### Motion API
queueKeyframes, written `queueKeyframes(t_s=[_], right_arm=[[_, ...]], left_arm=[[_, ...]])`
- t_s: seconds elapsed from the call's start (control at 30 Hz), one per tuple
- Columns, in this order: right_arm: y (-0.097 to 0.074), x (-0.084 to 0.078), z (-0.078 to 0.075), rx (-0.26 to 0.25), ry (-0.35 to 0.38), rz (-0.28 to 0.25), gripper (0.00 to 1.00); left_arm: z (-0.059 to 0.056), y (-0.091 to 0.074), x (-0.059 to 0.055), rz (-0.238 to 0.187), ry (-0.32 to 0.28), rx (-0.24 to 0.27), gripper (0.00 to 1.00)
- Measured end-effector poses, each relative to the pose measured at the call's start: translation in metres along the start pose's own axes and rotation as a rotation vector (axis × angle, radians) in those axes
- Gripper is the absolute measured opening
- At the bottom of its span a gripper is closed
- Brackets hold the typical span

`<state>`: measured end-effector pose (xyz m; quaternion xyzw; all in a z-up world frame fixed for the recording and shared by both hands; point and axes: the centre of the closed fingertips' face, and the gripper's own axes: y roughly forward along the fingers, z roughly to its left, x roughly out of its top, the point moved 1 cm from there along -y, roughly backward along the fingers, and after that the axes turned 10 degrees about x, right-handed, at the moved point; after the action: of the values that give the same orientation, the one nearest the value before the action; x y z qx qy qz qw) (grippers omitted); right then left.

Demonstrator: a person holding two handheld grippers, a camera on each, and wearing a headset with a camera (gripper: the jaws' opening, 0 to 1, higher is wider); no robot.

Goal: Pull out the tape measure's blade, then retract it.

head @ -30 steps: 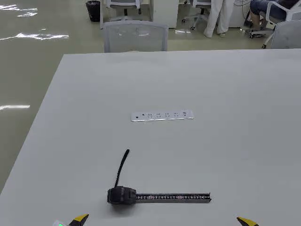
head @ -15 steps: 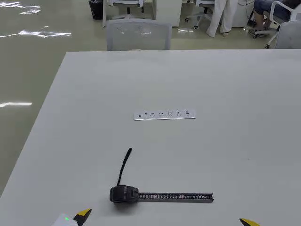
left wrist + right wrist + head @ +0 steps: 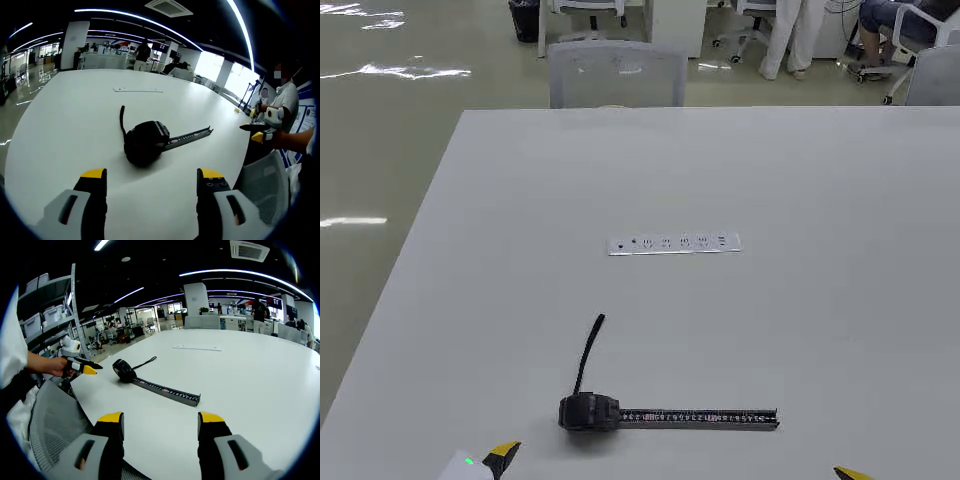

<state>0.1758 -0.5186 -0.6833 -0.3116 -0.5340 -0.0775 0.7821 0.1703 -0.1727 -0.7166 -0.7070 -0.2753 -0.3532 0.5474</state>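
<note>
A black tape measure (image 3: 588, 412) lies near the front edge of the white table (image 3: 820, 180). Its blade (image 3: 705, 418) is drawn out to the right and lies flat, and its strap (image 3: 588, 350) points away from me. My left gripper (image 3: 152, 182) stands open a short way in front of the case (image 3: 145, 142), touching nothing; its yellow tip (image 3: 505, 455) shows at the bottom left of the head view. My right gripper (image 3: 161, 422) is open too, a little short of the blade's end (image 3: 192, 399). The case (image 3: 123, 370) lies further left there.
A white power strip (image 3: 674, 243) lies flat at the table's middle. A grey chair (image 3: 615, 75) stands at the far edge, with people and more chairs beyond. The table's left edge runs diagonally beside the shiny floor (image 3: 380, 120).
The head camera has shifted slightly. The tape measure lies still with its blade out, and both grippers keep about the same places.
</note>
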Motion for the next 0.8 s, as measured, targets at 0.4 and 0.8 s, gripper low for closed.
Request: queueKeyframes(t_s=[0.4, 0.8], right_arm=[[0.0017, 0.0026, 0.003, -0.004, -0.003, 0.0, 0.6], [0.0037, 0.0006, 0.0016, 0.004, -0.003, 0.003, 0.6]], left_arm=[[-0.0046, 0.0016, 0.0048, -0.001, 0.018, -0.014, 0.72], [-0.0077, 0.0057, 0.0071, 0.005, 0.028, -0.015, 0.72]])
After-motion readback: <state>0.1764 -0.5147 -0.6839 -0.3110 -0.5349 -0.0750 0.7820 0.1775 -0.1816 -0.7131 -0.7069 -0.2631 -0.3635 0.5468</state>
